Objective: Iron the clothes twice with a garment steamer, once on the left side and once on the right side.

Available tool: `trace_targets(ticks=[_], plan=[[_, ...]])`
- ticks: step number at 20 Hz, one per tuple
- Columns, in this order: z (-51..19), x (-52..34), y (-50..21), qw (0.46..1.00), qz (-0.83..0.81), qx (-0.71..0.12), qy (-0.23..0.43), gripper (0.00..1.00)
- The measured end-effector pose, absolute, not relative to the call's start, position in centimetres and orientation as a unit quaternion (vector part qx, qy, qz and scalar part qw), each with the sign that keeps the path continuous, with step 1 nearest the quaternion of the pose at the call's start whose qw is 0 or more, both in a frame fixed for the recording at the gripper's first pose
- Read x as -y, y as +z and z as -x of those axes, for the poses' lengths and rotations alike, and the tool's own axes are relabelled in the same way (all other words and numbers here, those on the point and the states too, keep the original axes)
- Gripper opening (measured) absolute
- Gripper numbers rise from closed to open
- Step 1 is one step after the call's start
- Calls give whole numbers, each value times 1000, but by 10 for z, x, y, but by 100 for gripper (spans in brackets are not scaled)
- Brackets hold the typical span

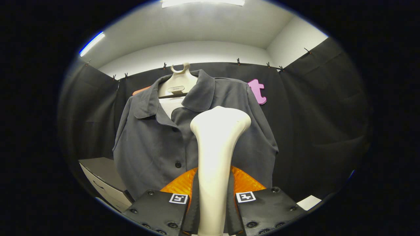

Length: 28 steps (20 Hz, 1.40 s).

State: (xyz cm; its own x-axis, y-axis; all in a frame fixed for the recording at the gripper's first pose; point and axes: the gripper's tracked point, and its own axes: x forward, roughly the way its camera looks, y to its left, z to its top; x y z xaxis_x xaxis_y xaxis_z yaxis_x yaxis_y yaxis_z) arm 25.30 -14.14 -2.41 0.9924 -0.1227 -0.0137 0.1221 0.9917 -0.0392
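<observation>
The claw [215,209] is closed on the garment steamer [216,157], both fingers pressing the sides of its pale neck low down, so the tool stands upright between them with its flared head at the top. The head sits in front of the grey shirt [157,144], roughly at chest height and just to the side of the button row; whether it touches the cloth cannot be told from here. The shirt hangs on a cream hanger [178,83] against the booth's dark wall, collar open, front panels loose and a little rippled.

The steamer looks like smooth, rigid plastic, so it may slip or twist in the grip if the head drags on fabric; a low hold leaves the head free, yet gives it leverage to tilt, and a firm squeeze seems wise. The shirt is soft, light and free to swing on the hanger, so it will probably give way under pressure; slow vertical strokes with light contact should suit it. A grey box [105,183] sits low beside the shirt's hem
</observation>
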Motion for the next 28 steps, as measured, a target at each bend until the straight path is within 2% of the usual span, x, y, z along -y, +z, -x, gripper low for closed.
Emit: trace_targets(ticks=[20, 28], plan=[[-221, 156, -121, 994, -5, -78, -73, 39], [-191, 154, -204, 987, -24, -136, -84, 39]])
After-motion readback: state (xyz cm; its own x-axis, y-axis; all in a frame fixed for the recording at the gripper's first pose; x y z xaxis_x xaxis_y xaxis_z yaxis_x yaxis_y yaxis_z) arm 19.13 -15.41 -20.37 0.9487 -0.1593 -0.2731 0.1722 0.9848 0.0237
